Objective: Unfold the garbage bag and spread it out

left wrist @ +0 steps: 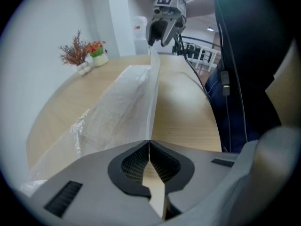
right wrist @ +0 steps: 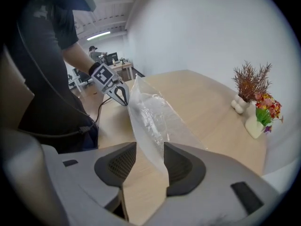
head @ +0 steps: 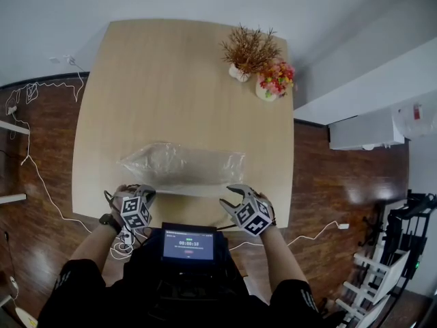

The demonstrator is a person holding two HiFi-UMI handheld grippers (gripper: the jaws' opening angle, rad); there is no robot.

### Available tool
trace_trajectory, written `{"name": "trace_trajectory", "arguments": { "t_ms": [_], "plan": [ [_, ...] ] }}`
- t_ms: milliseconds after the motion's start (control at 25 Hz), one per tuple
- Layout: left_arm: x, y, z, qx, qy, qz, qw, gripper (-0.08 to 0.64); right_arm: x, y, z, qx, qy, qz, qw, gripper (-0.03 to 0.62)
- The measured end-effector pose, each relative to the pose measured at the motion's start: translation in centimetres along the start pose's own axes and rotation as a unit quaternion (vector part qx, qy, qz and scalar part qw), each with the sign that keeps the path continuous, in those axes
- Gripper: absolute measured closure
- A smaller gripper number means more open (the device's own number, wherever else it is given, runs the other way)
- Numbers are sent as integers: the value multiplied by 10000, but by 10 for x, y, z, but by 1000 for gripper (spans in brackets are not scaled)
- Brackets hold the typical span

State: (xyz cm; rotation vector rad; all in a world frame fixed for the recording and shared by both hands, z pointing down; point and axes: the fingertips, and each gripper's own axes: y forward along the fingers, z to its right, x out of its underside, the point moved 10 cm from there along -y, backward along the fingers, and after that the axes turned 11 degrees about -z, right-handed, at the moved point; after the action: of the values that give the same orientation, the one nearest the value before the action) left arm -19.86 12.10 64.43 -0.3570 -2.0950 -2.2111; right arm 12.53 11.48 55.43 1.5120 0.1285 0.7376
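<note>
Now, your left gripper clamped shut on the garbage bag, near counter edge, right gripper jaws apart around its film.

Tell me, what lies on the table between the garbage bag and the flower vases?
Nothing: in the head view the table is bare wood between the garbage bag and the flower vases.

Garbage bag, centre of head view: thin clear plastic film, glossy, crinkled. Table: pale wood-grain top, smooth, matt with a soft sheen. Floor, left edge: dark wood boards, polished, reflective. Left gripper and right gripper: grey matt plastic shells, smooth. Pads: black, finely ribbed, rubbery look.
</note>
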Motion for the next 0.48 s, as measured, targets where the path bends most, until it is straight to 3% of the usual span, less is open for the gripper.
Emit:
{"name": "trace_trajectory", "arguments": {
  "t_ms": [240, 480],
  "plan": [
    [0, 0, 2, 28, -22, -4, 10000, 560, -20, -27, 38, 485, 214, 395, 9978, 379],
    [-1, -3, 3, 45, -128, 8, 9999, 540, -24, 35, 49, 196, 46, -187, 9996, 365]
  ]
}}
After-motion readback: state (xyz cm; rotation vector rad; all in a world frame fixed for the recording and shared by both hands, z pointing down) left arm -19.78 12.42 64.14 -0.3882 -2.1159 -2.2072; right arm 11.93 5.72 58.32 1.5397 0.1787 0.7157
